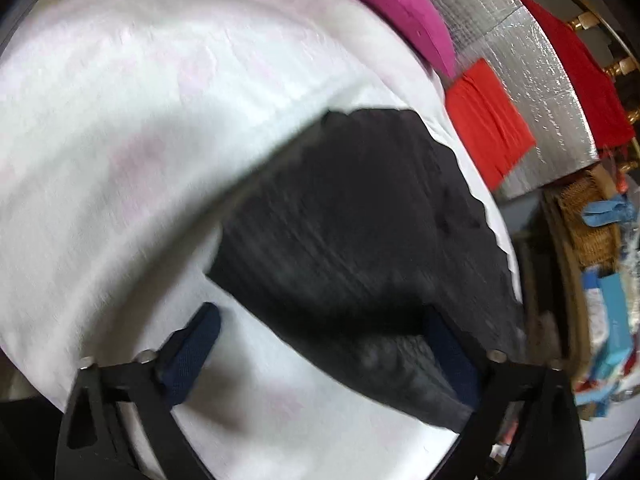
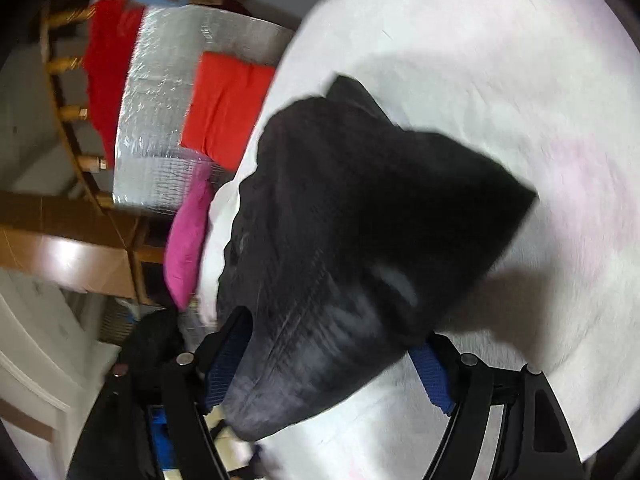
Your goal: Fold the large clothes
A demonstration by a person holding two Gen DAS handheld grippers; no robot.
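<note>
Both claws, left (image 1: 320, 344) and right (image 2: 332, 356), angled downward, gape wide around black garment (image 2: 360, 220).

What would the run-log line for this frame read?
stage: folding | item: black garment on white sheet | left hand-held gripper: open | right hand-held gripper: open, garment between fingers

Both views bright, motion-blurred, fisheye-bent with dark corners. White sheet (image 1: 140, 140) near overexposed. Black garment (image 2: 360, 220) casts soft shadow. Foil mat (image 1: 520, 72) glares.

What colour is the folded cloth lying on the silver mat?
Bright orange-red folded cloth, clearest in the right wrist view.
</note>
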